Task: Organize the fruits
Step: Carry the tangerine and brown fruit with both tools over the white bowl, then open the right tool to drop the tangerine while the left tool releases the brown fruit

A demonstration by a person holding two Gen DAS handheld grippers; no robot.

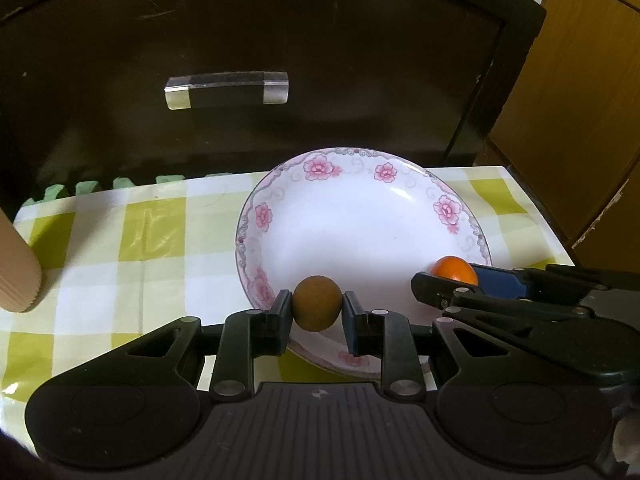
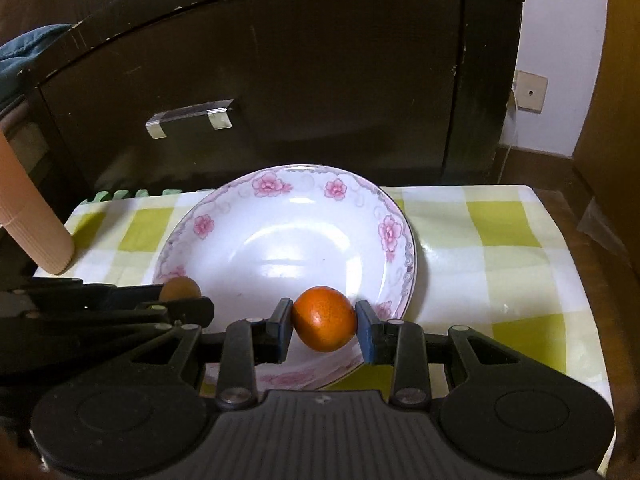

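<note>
Two fruits arrive at once over a flowered plate (image 1: 448, 210) set toward the rear of a desk (image 1: 120, 240) covered w/ a green-and-white check cloth. The left gripper (image 1: 317, 311) has its fingers (image 1: 280, 312) pinching a small brown round fruit (image 1: 317, 304) from both sides, held just over the plate's near rim. The right gripper (image 2: 324, 324) grips a small orange (image 2: 324, 318) the same way, its fingers (image 2: 366, 332) pressed to either side of the fruit, likewise at the near rim but toward the plate's right side.

Step in hand, by the look of it: the carry is about done and delivery into the plate is underway; neither fruit has been let go. Whether either one already touches the porcelain can't be told from these angles.

The plate itself holds nothing else: its white well is bare, glare spots only. Next move likely calls for lowering each fruit toward the well, away from the sloped rim, then easing the fingers apart. Both fruits are round and could roll on the glazed slope; the two grippers sit close, so releasing w/o bumping each other matters.

A ribbed tan cylinder (image 1: 16, 268) leans in at the desk's left edge. A dark cabinet (image 1: 280, 20) w/ a clear handle (image 1: 226, 90) stands behind the rear edge.
</note>
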